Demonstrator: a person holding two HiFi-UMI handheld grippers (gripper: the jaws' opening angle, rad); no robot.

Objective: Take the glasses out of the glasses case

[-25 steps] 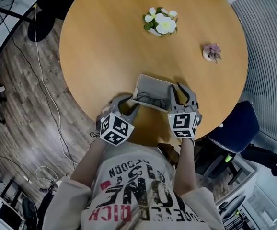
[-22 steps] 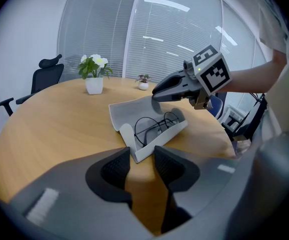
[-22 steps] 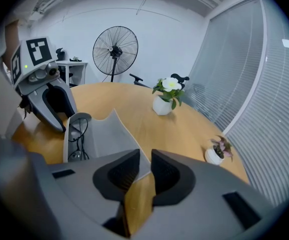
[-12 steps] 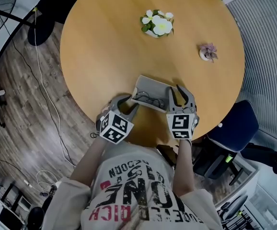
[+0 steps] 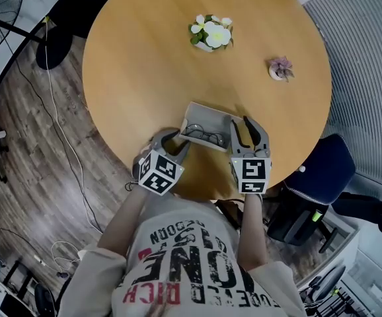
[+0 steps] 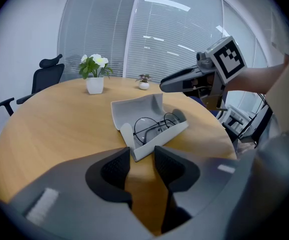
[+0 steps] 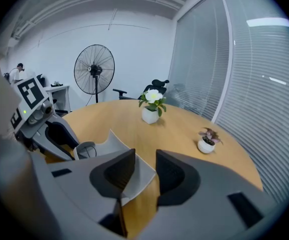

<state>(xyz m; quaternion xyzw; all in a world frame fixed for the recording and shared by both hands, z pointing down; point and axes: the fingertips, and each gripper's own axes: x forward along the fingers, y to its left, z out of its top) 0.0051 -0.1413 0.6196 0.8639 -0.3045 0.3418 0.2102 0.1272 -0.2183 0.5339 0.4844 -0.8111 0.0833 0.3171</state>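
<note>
The glasses [image 6: 154, 126] lie inside the open glasses case [image 5: 207, 117], which sits near our edge of the worktop [image 5: 145, 65]. We judge step 1, the opening, done and the lifting out not yet begun. Our left tool [image 6: 140, 154] has its jaws closed narrowly on the case's near corner, seemingly pinning it down. Our right tool [image 7: 144, 155] has just been opening its jaws. They stand moderately apart with the edge of the lid [image 7: 112, 141] between them, pads clear of it. What is left is to reach in, pinch the glasses and bring them out.
</note>
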